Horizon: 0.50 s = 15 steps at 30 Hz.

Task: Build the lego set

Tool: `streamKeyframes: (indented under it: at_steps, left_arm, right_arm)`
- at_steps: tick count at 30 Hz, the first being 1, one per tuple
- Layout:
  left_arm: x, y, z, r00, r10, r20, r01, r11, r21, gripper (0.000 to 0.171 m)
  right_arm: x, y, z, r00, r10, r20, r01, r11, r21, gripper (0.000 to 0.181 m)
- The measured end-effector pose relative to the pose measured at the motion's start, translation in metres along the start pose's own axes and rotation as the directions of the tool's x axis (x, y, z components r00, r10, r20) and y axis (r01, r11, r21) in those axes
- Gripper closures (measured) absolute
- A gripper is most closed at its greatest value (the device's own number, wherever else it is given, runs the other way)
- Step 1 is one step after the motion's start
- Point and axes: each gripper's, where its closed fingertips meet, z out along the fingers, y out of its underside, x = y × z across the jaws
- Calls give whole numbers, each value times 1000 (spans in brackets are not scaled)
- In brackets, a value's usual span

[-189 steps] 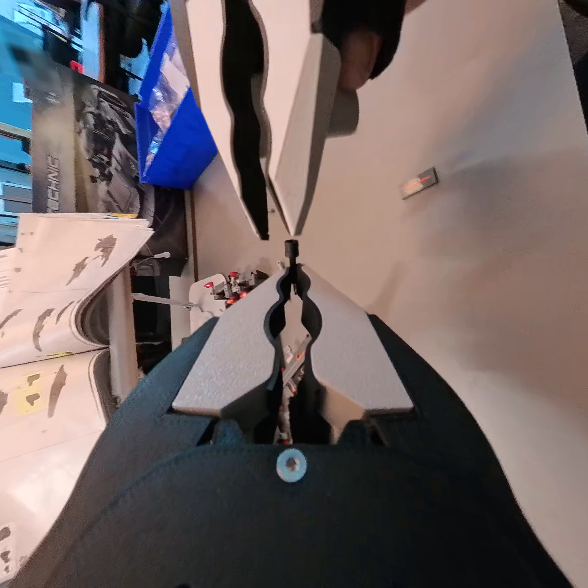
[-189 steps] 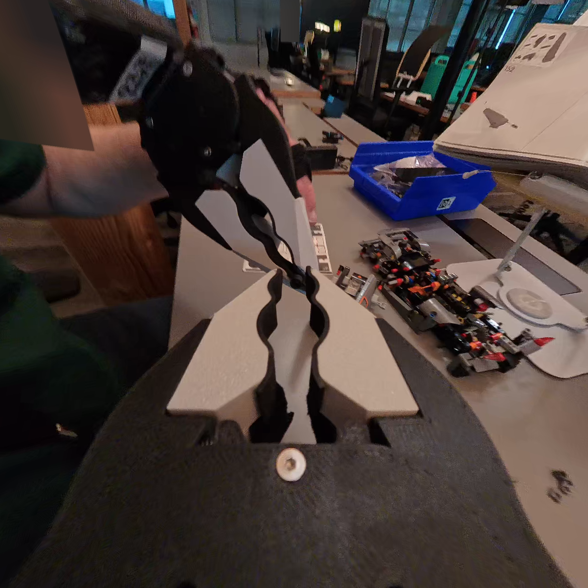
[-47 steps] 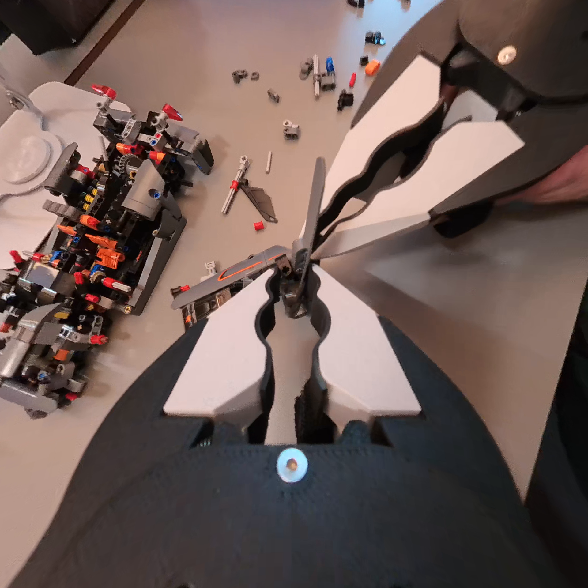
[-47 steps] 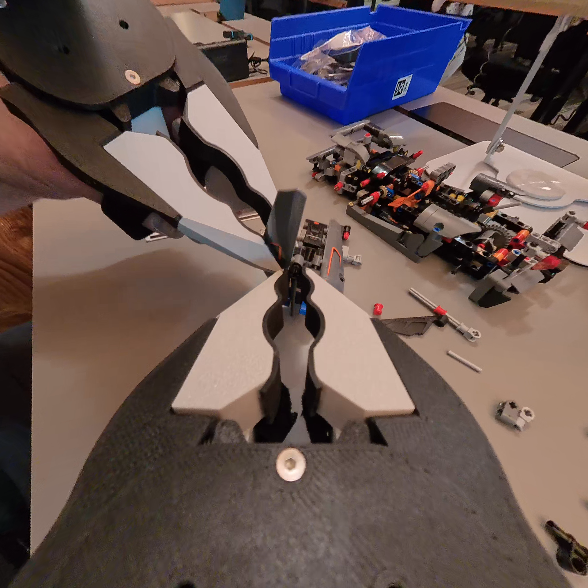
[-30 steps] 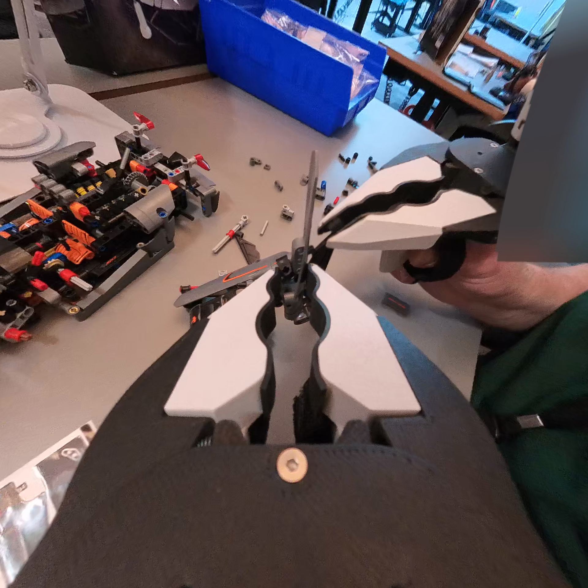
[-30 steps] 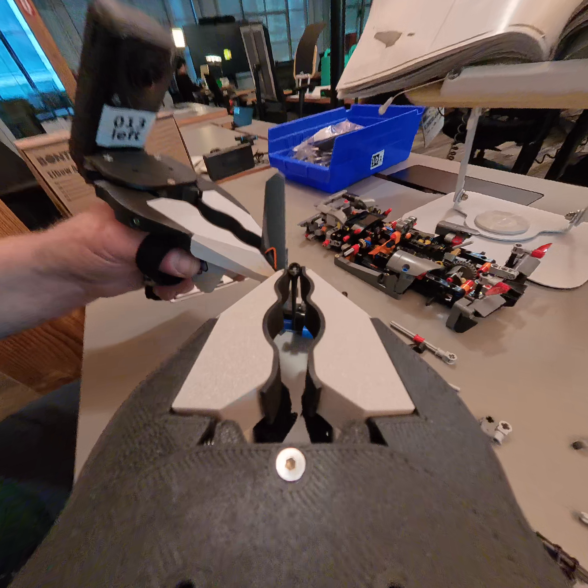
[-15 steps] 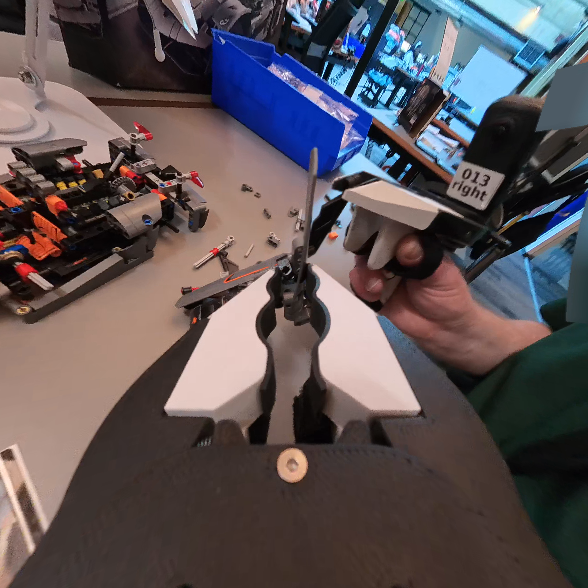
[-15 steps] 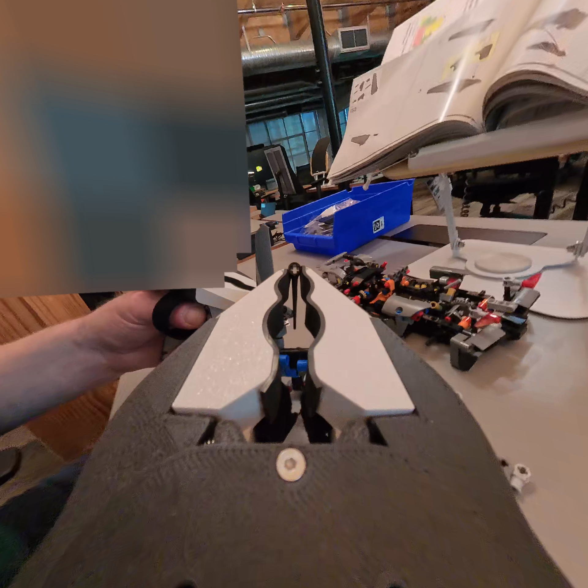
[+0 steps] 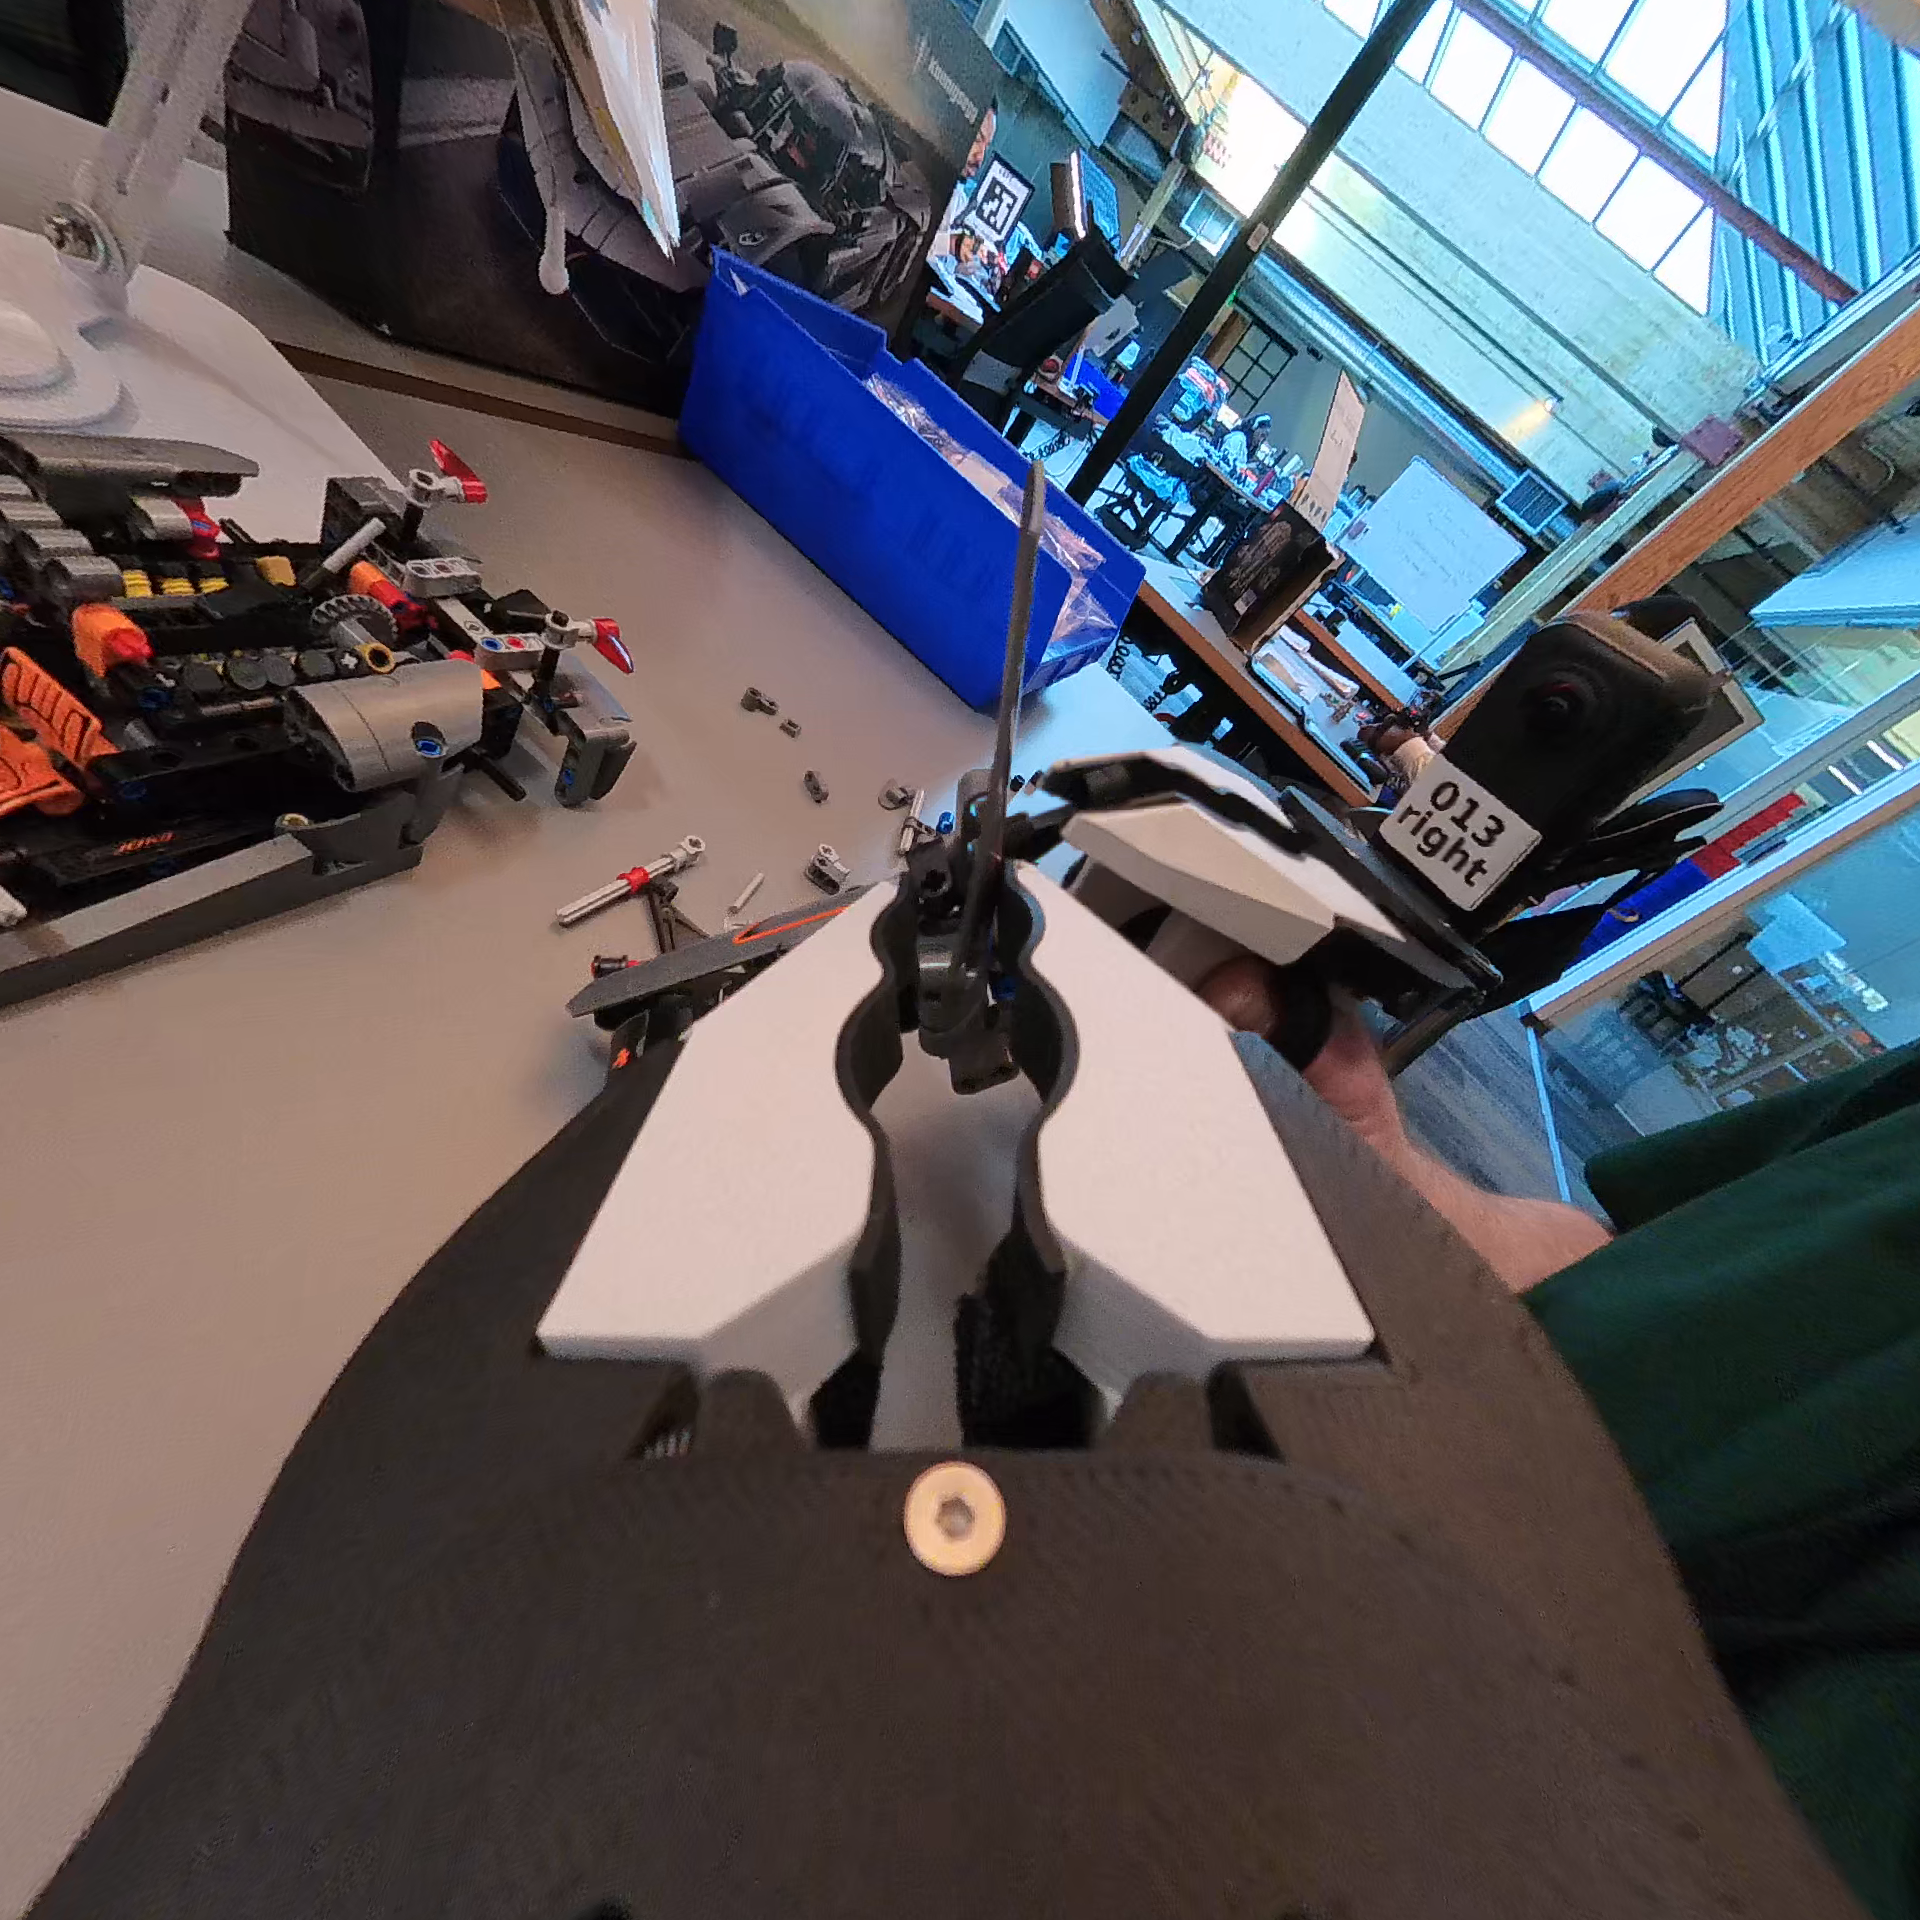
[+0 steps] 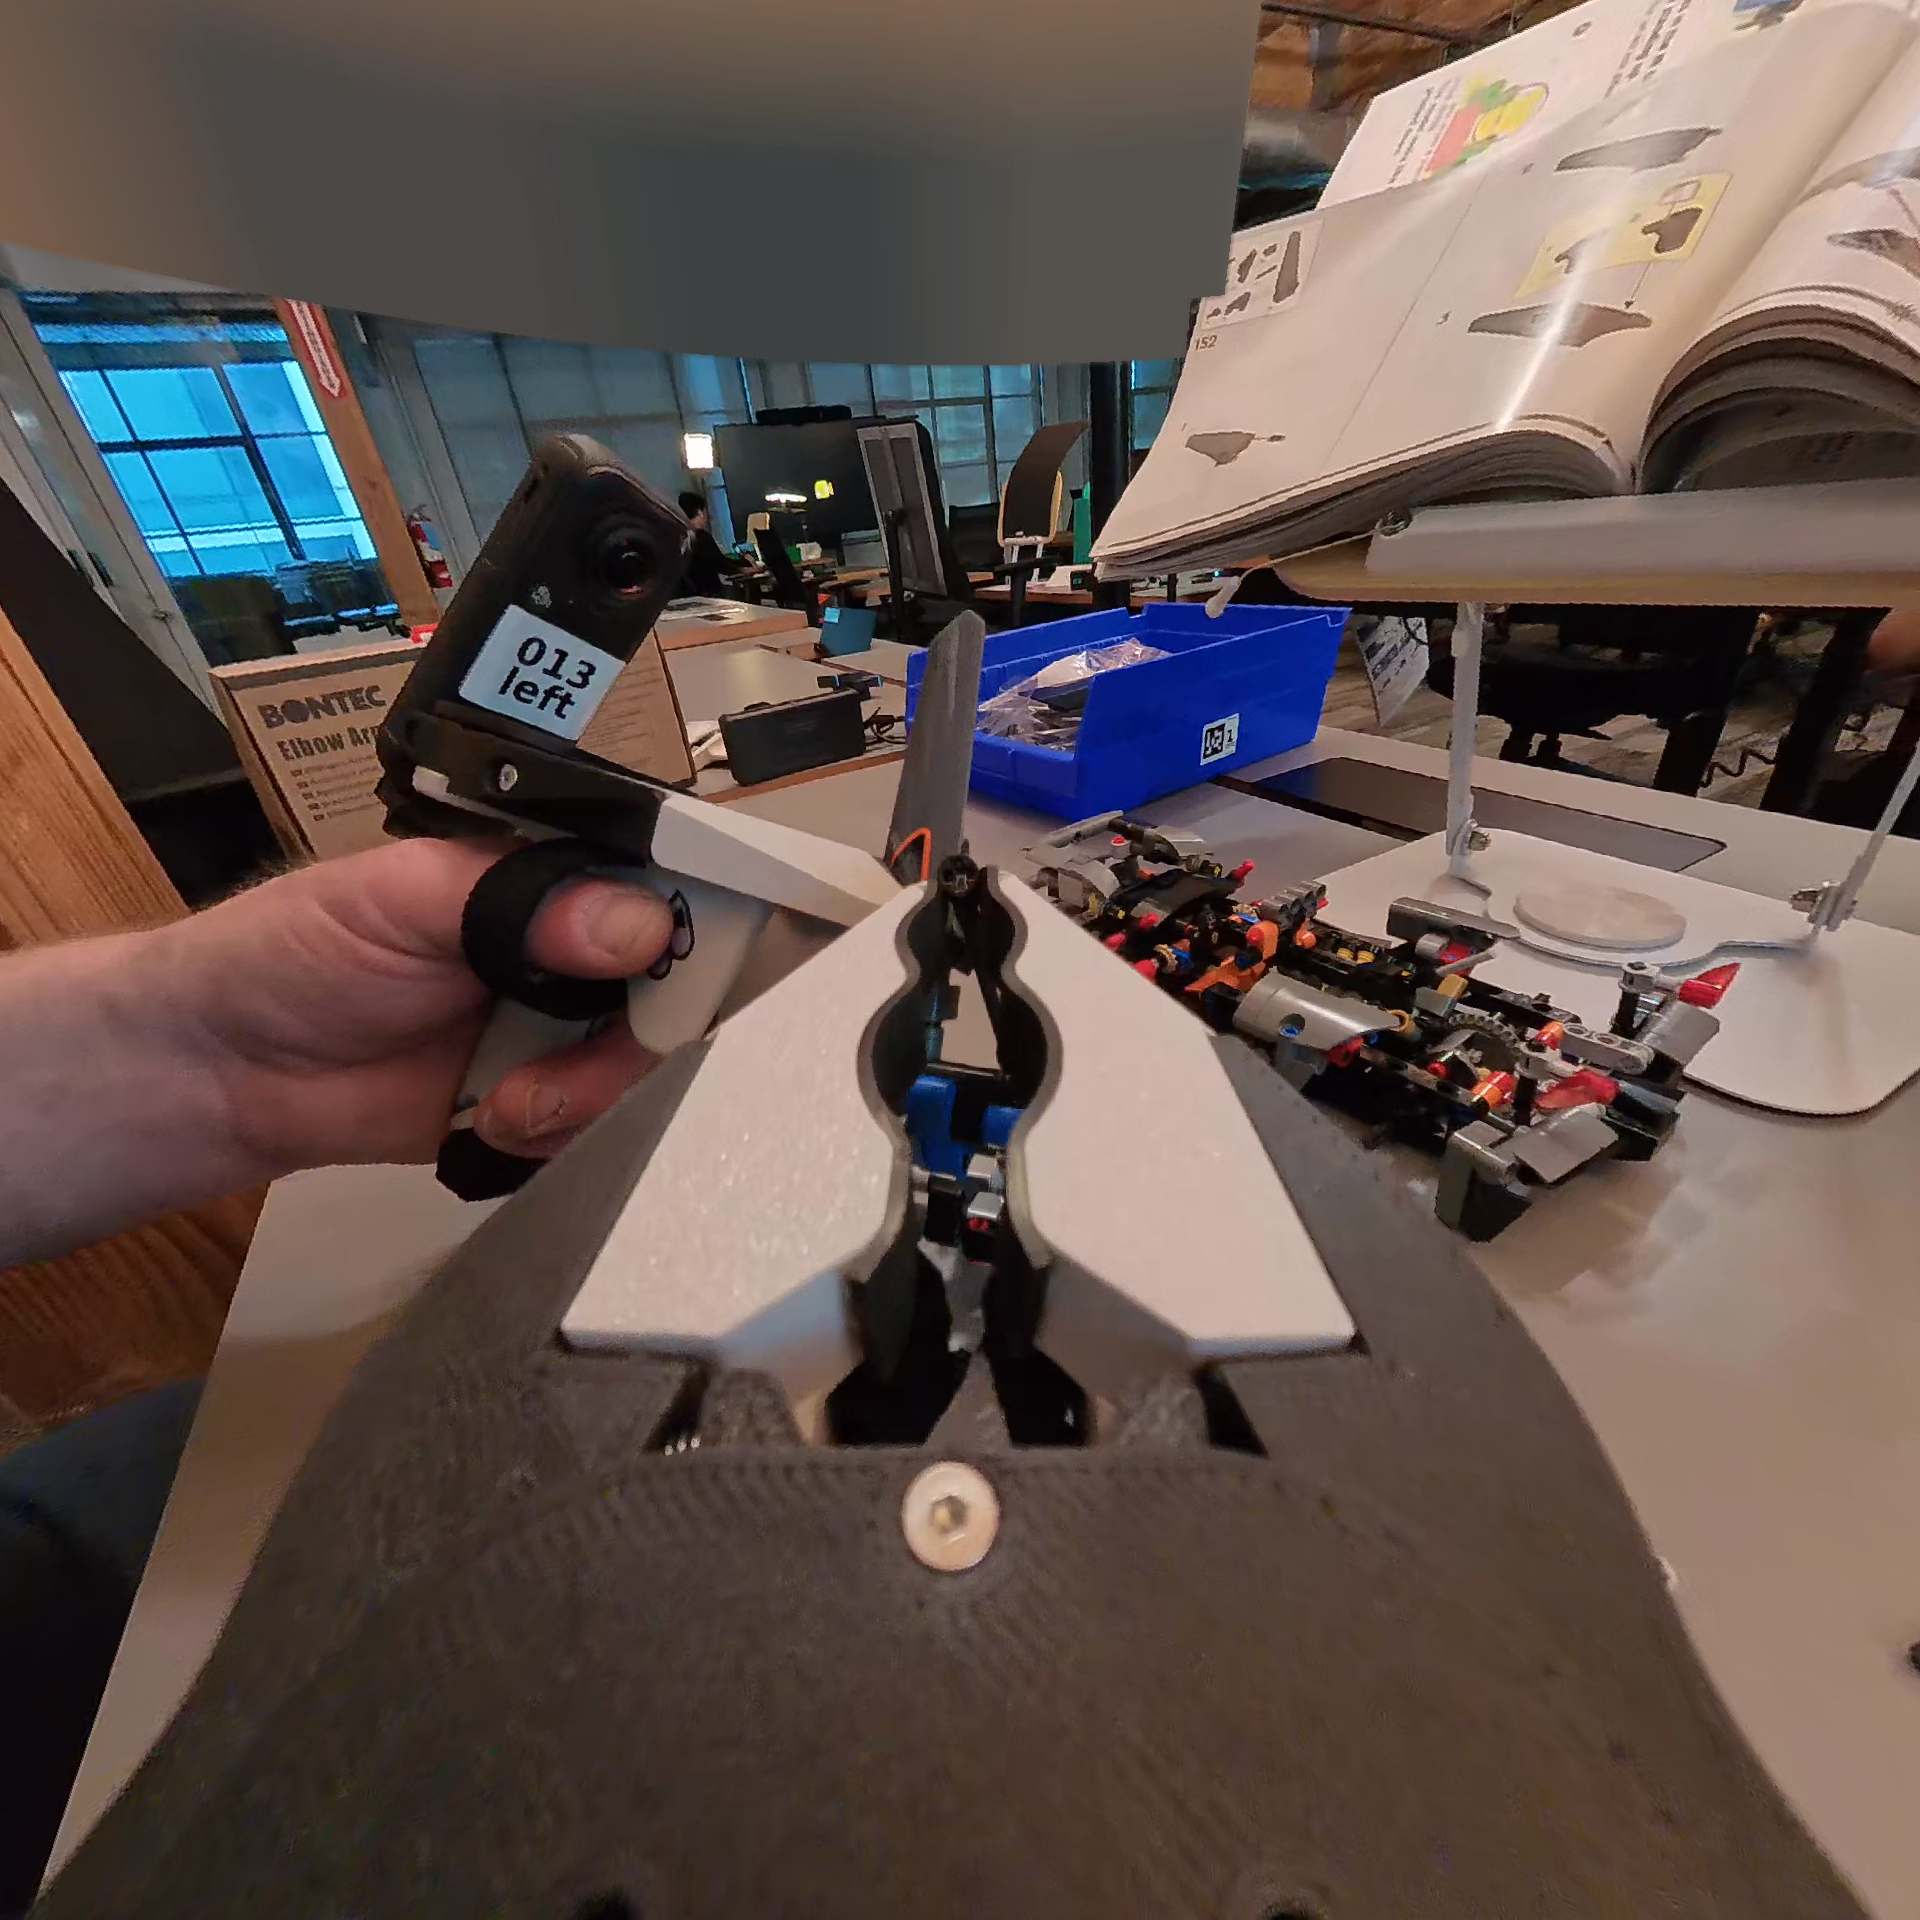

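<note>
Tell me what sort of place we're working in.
Likely a shared open-plan office or maker workshop: rows of desks and chairs behind, big windows, and a blue parts bin on the worktable.

Open-plan office or workshop hall. Upper right of left wrist view: tall windows [image 9: 1621, 156], timber beam [image 9: 1704, 499], black steel column [image 9: 1236, 260], whiteboard [image 9: 1429, 545], cluttered desks behind. Right wrist view, centre background: office chairs [image 10: 1039, 499], dark monitor [image 10: 790, 468]; cardboard box [image 10: 301, 738] at left. Grey tabletop [image 10: 1662, 1299] with blue parts bin [image 10: 1132, 696], manual [image 10: 1538, 312] on stand at upper right.
</note>
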Motion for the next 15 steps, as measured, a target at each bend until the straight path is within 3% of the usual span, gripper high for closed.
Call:
streamKeyframes:
  at_steps: [11, 15]
  left_arm:
    - [3, -2, 2, 1000, -7, 0, 7, 999, 33, 160]
    - [4, -6, 3, 1000, -7, 5, 7, 999, 53, 160]
  right_arm:
    - [2, -9, -3, 1000, -2, -26, 3, 999, 35, 177]
    - [13, -16, -6, 984, 180, 5, -179, 977, 119, 177]
